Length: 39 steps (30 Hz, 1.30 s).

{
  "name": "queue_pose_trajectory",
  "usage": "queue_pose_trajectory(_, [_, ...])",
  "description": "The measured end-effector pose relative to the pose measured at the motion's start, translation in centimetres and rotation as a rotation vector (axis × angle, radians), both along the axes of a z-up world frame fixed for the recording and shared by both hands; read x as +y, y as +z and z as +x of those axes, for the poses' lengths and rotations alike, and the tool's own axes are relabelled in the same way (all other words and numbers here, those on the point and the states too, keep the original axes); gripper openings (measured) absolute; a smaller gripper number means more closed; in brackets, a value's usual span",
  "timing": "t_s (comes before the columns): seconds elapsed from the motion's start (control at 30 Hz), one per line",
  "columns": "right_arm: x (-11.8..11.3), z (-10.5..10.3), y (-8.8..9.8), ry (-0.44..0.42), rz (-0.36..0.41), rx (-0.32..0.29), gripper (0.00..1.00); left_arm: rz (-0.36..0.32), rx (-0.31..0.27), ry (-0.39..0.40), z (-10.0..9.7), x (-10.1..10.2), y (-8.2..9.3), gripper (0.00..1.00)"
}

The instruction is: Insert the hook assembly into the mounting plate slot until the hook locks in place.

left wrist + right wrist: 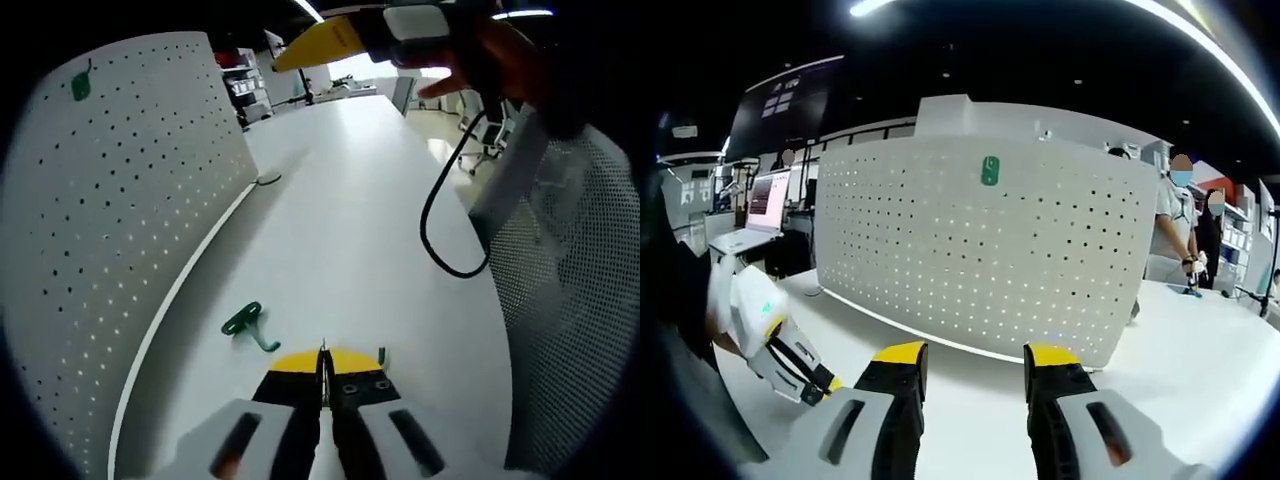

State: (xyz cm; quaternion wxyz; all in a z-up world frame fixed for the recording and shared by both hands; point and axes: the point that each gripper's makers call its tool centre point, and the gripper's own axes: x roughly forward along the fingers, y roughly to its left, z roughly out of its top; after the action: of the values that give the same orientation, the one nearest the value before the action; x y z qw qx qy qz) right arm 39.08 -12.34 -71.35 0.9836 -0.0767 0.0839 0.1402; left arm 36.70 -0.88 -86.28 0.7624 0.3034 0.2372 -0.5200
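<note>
So the left gripper (323, 372) was sitting low over the white counter (350, 220) with its yellow-tipped jaws pressed together, nothing between them as far as I could see. Just ahead and a bit to its left, a loose green hook (246, 325) lay flat on the counter, not touching the gripper. A small dark green bit poked up right beside the jaw tips on the other side, too hidden to say what it was.

The mounting plate was a curved white pegboard (120, 230) standing upright along the counter's edge, and it already had one green hook piece (81, 85) stuck high up on it. From the right gripper view that same green piece (989, 170) sat near the top middle of the pegboard (980, 250).

The right gripper (975, 365) had its jaws well apart, empty, pointing straight at the board. It also showed at the top of the left gripper view, held up in a hand with a black cable (445, 210) hanging down. A couple of people (1170, 235) stood off past the board's far end.
</note>
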Motion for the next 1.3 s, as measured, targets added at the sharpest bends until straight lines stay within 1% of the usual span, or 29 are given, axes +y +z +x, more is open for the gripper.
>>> queue_pose_trajectory(0.4, [0.5,0.0,-0.3,0.021,-0.012,0.010,0.36,-0.061,-0.001,0.088,1.0,1.3,1.4,0.01])
queue_pose_trajectory(0.57, [0.8,-0.1,-0.3,0.032,-0.016,0.010,0.36,-0.108,-0.004,0.128,1.6,1.7,2.7,0.01])
queue_pose_trajectory(1.0, [1.7,-0.3,-0.3,0.065,-0.018,0.007,0.35,-0.233,0.013,0.230,3.1,2.9,5.9,0.01])
queue_pose_trajectory(1.1, [2.3,-0.4,-0.2,0.085,-0.018,0.002,0.35,-0.280,0.034,0.266,3.2,3.2,6.6,0.01])
queue_pose_trajectory(1.3, [3.8,-0.8,-0.4,0.135,-0.030,0.007,0.33,-0.331,0.046,0.305,3.6,3.7,7.7,0.01])
